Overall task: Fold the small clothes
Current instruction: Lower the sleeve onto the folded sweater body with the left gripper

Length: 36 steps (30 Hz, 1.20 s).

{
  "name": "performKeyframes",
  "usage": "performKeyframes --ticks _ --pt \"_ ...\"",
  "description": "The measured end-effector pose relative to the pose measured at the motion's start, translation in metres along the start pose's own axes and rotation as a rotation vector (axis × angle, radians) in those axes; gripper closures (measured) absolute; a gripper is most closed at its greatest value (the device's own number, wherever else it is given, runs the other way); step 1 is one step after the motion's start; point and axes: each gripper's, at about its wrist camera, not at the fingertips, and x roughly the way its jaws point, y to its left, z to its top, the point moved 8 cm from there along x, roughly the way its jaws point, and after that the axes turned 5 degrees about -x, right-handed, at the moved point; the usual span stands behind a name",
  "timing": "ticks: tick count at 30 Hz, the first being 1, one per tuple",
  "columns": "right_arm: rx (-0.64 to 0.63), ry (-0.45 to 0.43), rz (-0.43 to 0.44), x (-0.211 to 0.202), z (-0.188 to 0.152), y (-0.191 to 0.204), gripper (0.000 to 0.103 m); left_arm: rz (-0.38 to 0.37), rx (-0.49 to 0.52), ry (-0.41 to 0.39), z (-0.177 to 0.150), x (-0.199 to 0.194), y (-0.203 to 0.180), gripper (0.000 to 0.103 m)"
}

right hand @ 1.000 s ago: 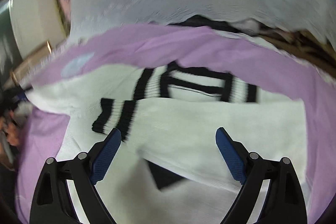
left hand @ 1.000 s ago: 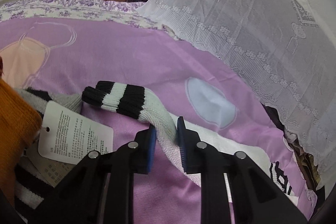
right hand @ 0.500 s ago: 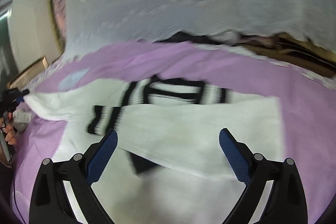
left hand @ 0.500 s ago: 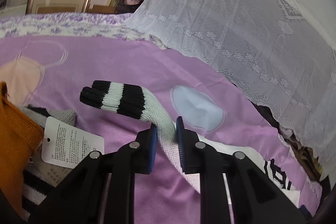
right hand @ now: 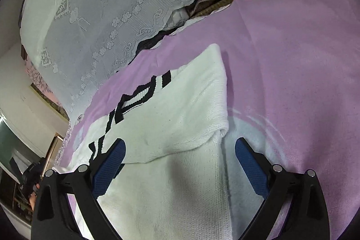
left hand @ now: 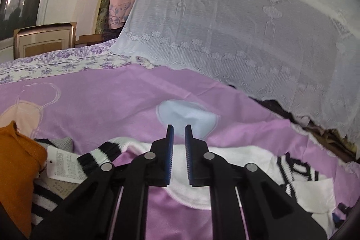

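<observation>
A white knit sweater (right hand: 180, 109) with black-striped trim lies on the purple bedsheet (right hand: 292, 48), one sleeve folded across its body. My right gripper (right hand: 178, 145) hovers wide open over the sweater's folded edge, with the pads clear of the knit. In the left wrist view the sweater (left hand: 236, 154) spreads below my left gripper (left hand: 179, 127). Its jaws are closing to a narrow slit with nothing between them. The striped cuff (left hand: 99, 154) of the other sleeve rests on the sheet to the lower left. The striped collar (left hand: 297, 170) shows at the right.
An orange garment (left hand: 15, 168), a paper tag (left hand: 63, 165) and a grey striped piece (left hand: 42, 201) are piled at the left. A white lace cover (left hand: 247, 26) drapes over bedding behind the sheet. A wooden frame (left hand: 42, 39) stands at the far left.
My left gripper has let go of the sleeve, risen and closed empty; the cuff now lies on the sheet. My right gripper rolled and swept over to the sweater's folded edge, staying open.
</observation>
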Motion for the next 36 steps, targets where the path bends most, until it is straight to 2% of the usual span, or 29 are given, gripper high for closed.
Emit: performKeyframes --ticks 1,2,3,5,7,9,12,15,16,19,22,24,26,29,32,36 --pt "-0.004 0.003 -0.003 0.001 -0.001 0.001 0.005 0.000 -0.031 0.033 -0.005 0.002 0.006 0.093" --pt "-0.007 0.006 -0.004 0.002 -0.001 0.001 0.005 -0.006 -0.067 0.063 -0.010 0.004 0.013 0.086" --pt "-0.009 0.010 -0.004 0.001 -0.002 0.000 0.004 -0.012 -0.121 0.109 -0.018 0.007 0.023 0.074" --pt "-0.013 0.019 -0.005 0.003 -0.002 0.002 0.004 0.003 -0.169 0.145 -0.028 0.007 0.034 0.060" --pt "-0.017 0.028 -0.009 0.004 -0.003 0.002 0.004 0.025 -0.197 0.153 -0.032 0.004 0.041 0.051" --pt "-0.018 0.030 -0.011 0.002 -0.003 0.002 0.004 0.038 -0.233 0.138 -0.028 0.001 0.044 0.033" --pt "-0.015 0.034 -0.011 0.003 -0.003 0.002 0.004 0.067 -0.241 0.137 -0.019 0.004 0.041 0.031" --pt "-0.014 0.036 -0.011 0.004 -0.003 0.002 0.004 0.178 -0.213 0.212 -0.023 0.025 0.041 0.029" --pt "-0.014 0.037 -0.011 0.004 -0.003 0.002 0.004 0.183 -0.236 0.235 -0.027 0.031 0.044 0.029" --pt "-0.014 0.037 -0.010 0.004 -0.003 0.002 0.003 0.172 -0.339 0.276 -0.035 0.044 0.055 0.033" --pt "-0.016 0.038 -0.012 0.005 -0.004 0.003 0.003 0.167 -0.404 0.293 -0.039 0.055 0.068 0.055" --pt "-0.017 0.039 -0.013 0.005 -0.005 0.003 0.003 0.134 -0.421 0.298 -0.041 0.059 0.072 0.080" --pt "-0.018 0.039 -0.014 0.005 -0.005 0.003 0.003 0.119 -0.412 0.287 -0.043 0.058 0.073 0.092" --pt "-0.017 0.039 -0.013 0.005 -0.005 0.003 0.003 0.089 -0.406 0.265 -0.046 0.053 0.074 0.097" --pt "-0.017 0.040 -0.013 0.005 -0.005 0.003 0.003 0.057 -0.379 0.223 -0.038 0.044 0.069 0.097" --pt "-0.017 0.040 -0.013 0.005 -0.005 0.002 0.003 0.042 -0.268 0.152 -0.019 0.027 0.041 0.097"
